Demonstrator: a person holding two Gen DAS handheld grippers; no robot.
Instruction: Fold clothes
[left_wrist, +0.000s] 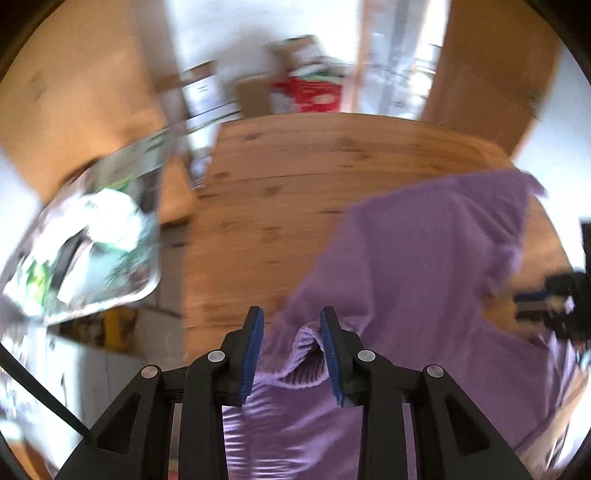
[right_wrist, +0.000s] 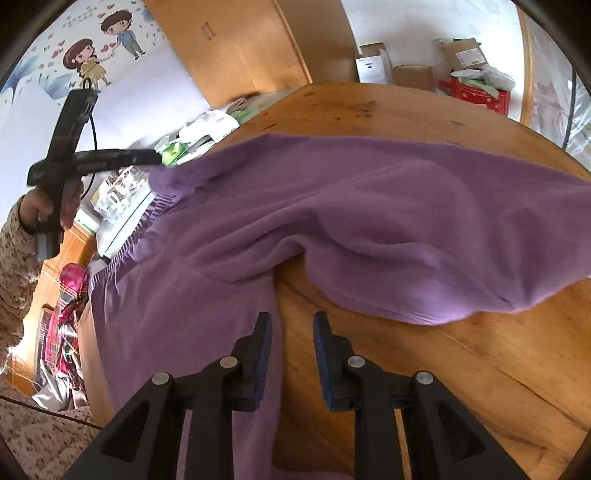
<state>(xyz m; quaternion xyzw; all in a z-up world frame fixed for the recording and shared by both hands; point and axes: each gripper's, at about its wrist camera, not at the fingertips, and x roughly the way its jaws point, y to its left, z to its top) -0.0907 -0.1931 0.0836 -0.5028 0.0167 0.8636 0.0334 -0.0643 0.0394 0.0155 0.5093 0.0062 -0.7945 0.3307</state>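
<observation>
Purple trousers (right_wrist: 369, 221) lie spread over a round wooden tabletop (right_wrist: 461, 369), filling my right wrist view from nine o'clock across to three o'clock, with the gathered waistband (right_wrist: 122, 243) hanging off the edge near nine o'clock.

My right gripper (right_wrist: 291, 354) hovers at six o'clock with its fingers parted and grasping nothing; bare wood shows between them, and the edge of one trouser leg lies just beside the left finger.

My left gripper (left_wrist: 291, 350) sits at six o'clock in its own blurred view, fingers parted, with a bunched fold of the waistband between them. I cannot tell whether the pads press the cloth. In the right view the same tool reaches to the waistband corner at ten o'clock, where the cloth looks lifted off the tabletop.

Beside the tabletop at nine o'clock in the left view sits a clear bin of clutter (left_wrist: 92, 240).

My worries: the loose fold could slip from the left fingers, dropping the waistband over the edge. The legs lie rumpled and crossed, so a fold now would trap creases. The right fingers may pinch only one layer
</observation>
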